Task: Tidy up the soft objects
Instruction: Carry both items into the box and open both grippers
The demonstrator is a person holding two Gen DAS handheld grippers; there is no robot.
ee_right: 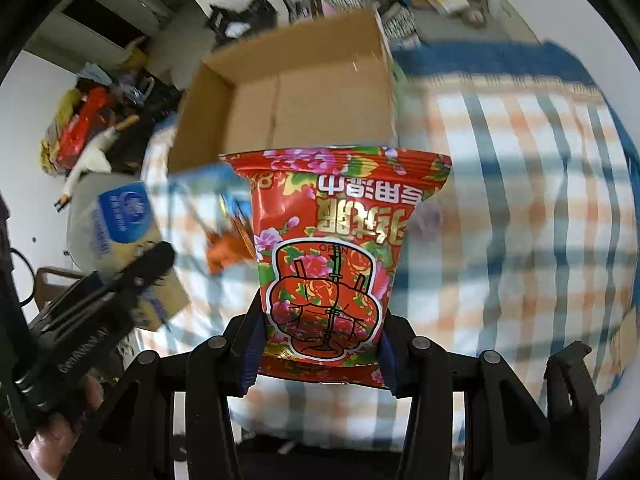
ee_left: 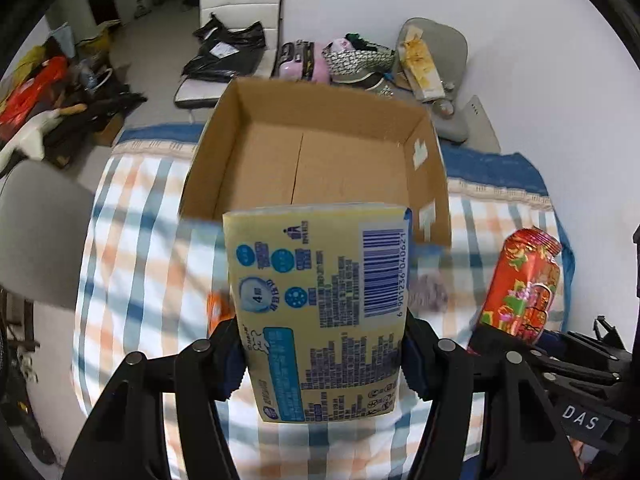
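My left gripper (ee_left: 322, 364) is shut on a yellow tissue pack (ee_left: 320, 308) with blue print and a barcode, held above the plaid bed just in front of an open, empty cardboard box (ee_left: 316, 152). My right gripper (ee_right: 318, 352) is shut on a red floral wet-wipe pack (ee_right: 336, 248), held in front of the same box (ee_right: 288, 96). The red pack also shows at the right of the left wrist view (ee_left: 520, 284). The yellow pack shows at the left of the right wrist view (ee_right: 128, 232).
The box stands on a blue, orange and white plaid bed cover (ee_left: 144, 216). An orange item (ee_right: 226, 250) and a purple soft item (ee_left: 430, 292) lie on the bed near the box. Beyond the bed are a white chair (ee_left: 240, 12), bags and floor clutter (ee_left: 60, 92).
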